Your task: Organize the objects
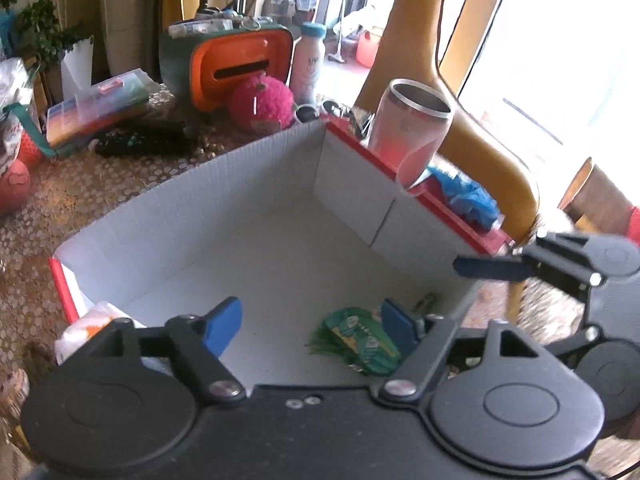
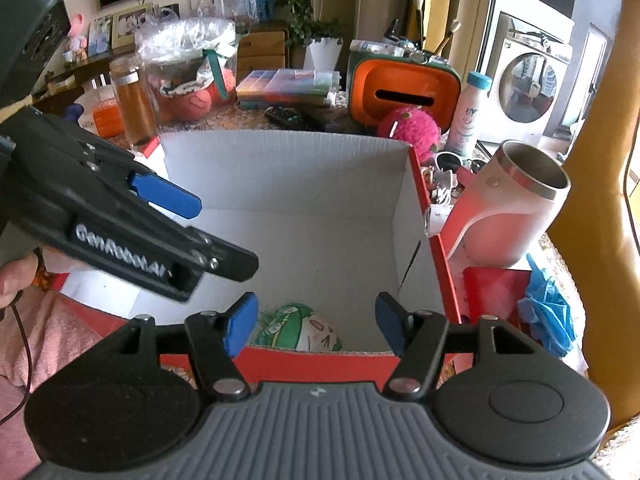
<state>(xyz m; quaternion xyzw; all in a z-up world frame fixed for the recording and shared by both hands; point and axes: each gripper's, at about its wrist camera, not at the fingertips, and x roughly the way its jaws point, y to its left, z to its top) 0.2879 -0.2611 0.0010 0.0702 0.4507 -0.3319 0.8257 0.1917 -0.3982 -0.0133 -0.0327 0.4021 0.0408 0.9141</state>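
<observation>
**Box takes its first item**

Box (image 2: 288, 176), red outside and white inside, holds one green packet (image 1: 362, 340) on its floor at 6 o'clock. Left gripper (image 1: 312, 326) hangs wide and empty above it; right gripper (image 2: 316, 324) is half-spread, empty. Drop looks done. Next pick is likely the cup (image 2: 508, 216) at 2 o'clock, then the pink ball (image 2: 408, 126) beyond.

Black tongs (image 1: 312, 326) with blue pads (image 1: 224, 326), silver screws, white "GenRobot.AI" lettering.

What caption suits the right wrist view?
Both open grippers, right gripper and left gripper, above red box holding green packet.
</observation>
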